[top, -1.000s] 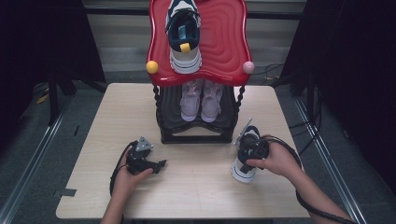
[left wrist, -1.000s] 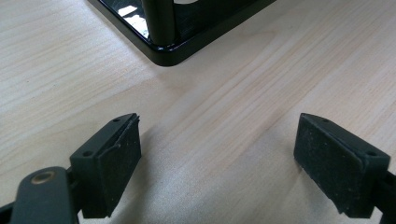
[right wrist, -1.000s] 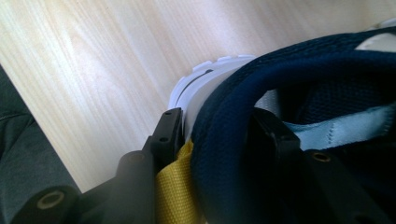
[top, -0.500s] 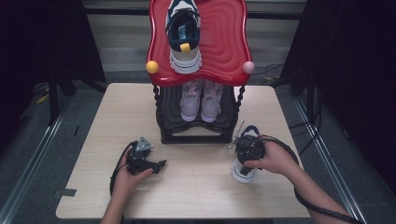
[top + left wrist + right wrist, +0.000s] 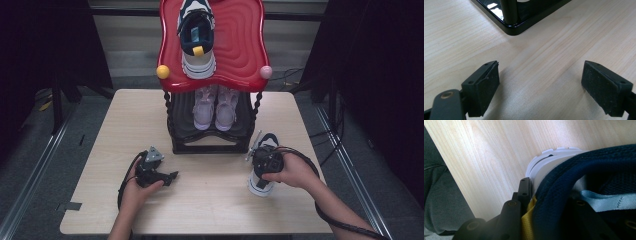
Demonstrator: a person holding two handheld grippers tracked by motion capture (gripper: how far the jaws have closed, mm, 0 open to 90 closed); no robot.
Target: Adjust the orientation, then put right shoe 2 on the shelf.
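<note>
Two grippers work our table (image 5: 115, 125). Our right gripper (image 5: 264, 162) has just been closing on the heel collar of a navy-and-white shoe (image 5: 262, 182) standing right of the rack (image 5: 210, 142); its jaws now clamp it. Our left gripper (image 5: 172, 176) rests unclenched, holding nothing, near the rack's corner.

The left gripper (image 5: 540, 86) hangs just above the pale wooden desk (image 5: 574, 45), its two black jaws standing wide apart with bare wood between them. Farther off, the glossy black rack base (image 5: 514, 26) shows one rounded corner and a dark post.
</note>
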